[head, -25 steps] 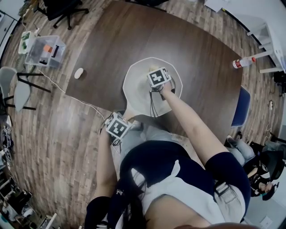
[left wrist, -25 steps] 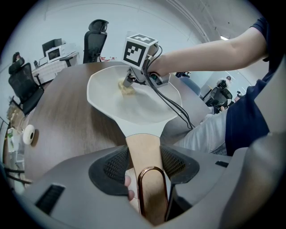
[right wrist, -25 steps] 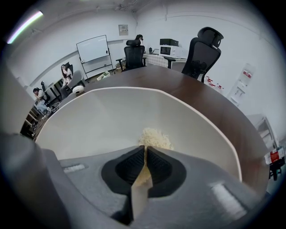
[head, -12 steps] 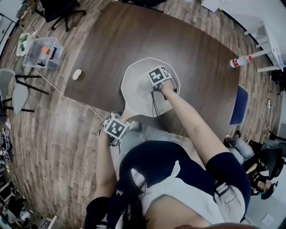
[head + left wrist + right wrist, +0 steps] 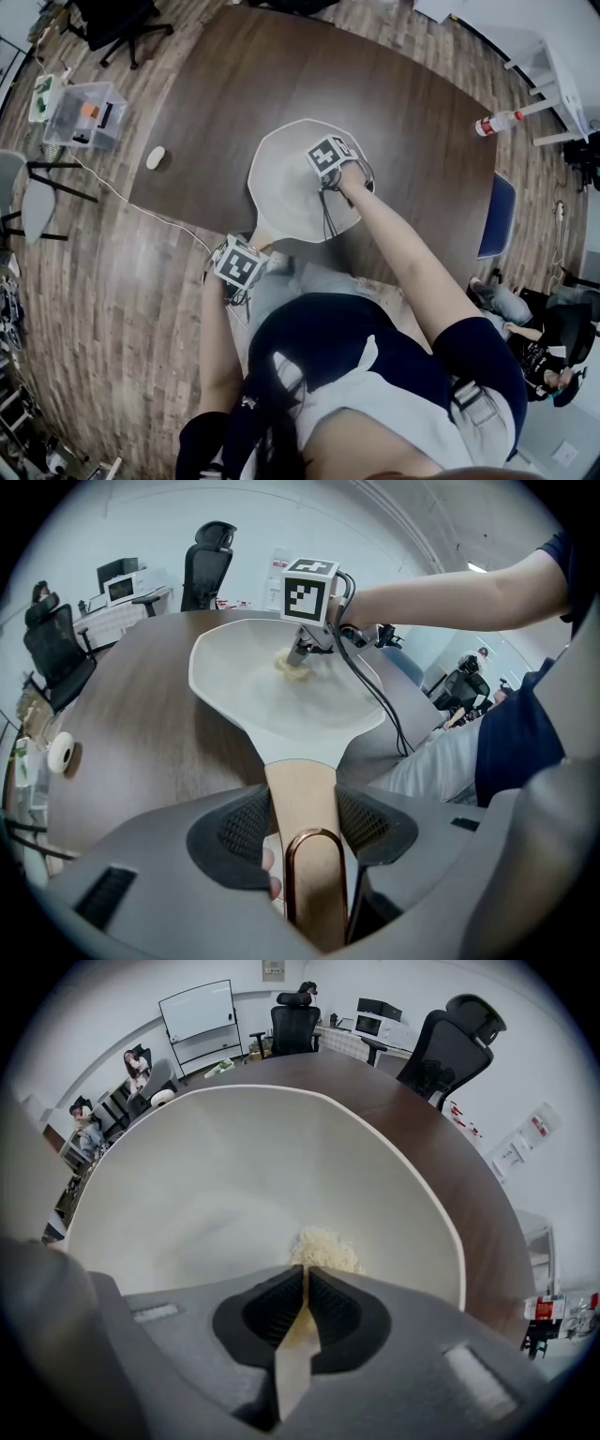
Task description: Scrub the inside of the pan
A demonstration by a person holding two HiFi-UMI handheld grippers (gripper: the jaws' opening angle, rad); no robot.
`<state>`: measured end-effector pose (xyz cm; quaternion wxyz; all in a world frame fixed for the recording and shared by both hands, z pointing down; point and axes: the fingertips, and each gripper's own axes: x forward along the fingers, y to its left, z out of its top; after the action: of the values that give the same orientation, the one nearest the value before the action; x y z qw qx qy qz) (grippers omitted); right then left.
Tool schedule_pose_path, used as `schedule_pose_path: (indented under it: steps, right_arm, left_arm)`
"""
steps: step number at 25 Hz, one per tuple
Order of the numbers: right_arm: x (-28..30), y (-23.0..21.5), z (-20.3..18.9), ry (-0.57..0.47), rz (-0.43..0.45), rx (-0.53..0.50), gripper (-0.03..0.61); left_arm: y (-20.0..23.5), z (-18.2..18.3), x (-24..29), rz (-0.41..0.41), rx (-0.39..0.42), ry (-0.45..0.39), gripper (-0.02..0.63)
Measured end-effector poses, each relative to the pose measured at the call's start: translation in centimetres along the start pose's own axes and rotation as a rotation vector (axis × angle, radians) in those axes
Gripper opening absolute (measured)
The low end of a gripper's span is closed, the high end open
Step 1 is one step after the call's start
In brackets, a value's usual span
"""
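Finds the right gripper (image 5: pixel 307 1283) a shade nearer the upper-right rim of the pan (image 5: pixel 281 183) than a second ago, with the whole head view slid slightly up and left, probably through the head camera's own drift. Starts at the upper left of the head view with a clear plastic box (image 5: pixel 80 111) beyond the table (image 5: pixel 234 84), then a small white roll (image 5: pixel 155 157) at the table's left edge, well apart from the work. Shows the left gripper (image 5: pixel 302 822) at lower centre-left, jaws closed in on the tan handle (image 5: pixel 300 780), pads pressed to both its sides, steadying the pan from past the table's near edge. Places the pan at frame centre, close to that near edge, handle overhanging toward the lower left. Shows the right gripper's jaws almost together, pinching only a thin tab of the pale scouring wad (image 5: pixel 323 1246), pressed to the pan floor near the right wall. Risks, by this reading: losing the wad from so slim a pinch under a hard stroke; riding up over the nearby rim on a stroke to the right; dragging the black cable (image 5: pixel 325 214), draped across the bowl, through the scrubbed area; sliding the pan off the near edge on any slackening of the handle grip. Leaves ample bare pan to the left of the wad and bare tabletop toward the top of the frame. Ends at the right with a bottle (image 5: pixel 494 122) near the table's right edge, well apart.
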<state>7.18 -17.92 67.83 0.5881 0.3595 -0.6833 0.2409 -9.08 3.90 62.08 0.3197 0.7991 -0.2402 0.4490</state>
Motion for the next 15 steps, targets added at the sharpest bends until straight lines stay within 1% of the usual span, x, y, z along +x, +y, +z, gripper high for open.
schedule_pose_path:
  steps: [2, 5, 7, 11, 12, 15]
  right_arm:
    - [0.0, 0.0, -0.2, 0.004, 0.008, -0.01, 0.015]
    - [-0.2, 0.4, -1.9, 0.054, 0.041, 0.042, 0.015]
    - [-0.3, 0.6, -2.7, 0.087, 0.057, 0.042, 0.015]
    - [-0.2, 1.3, -4.1, 0.163, 0.085, 0.006, 0.015]
    - [-0.3, 1.4, -4.5, 0.189, 0.091, -0.011, 0.015]
    - [-0.4, 2.0, -5.8, 0.269, 0.11, -0.076, 0.015]
  left_arm:
    - [-0.1, 0.0, 0.0, -0.006, -0.001, 0.003, 0.221]
    - [0.0, 0.0, -0.2, 0.009, 0.003, -0.009, 0.221]
    - [0.4, -0.1, -0.4, 0.028, 0.009, -0.009, 0.219]
    - [-0.1, -0.3, 0.0, -0.002, -0.005, -0.015, 0.219]
    - [0.1, -0.3, 0.0, 0.009, -0.002, -0.013, 0.219]
    - [1.4, -0.1, -0.6, 0.076, 0.021, -0.001, 0.218]
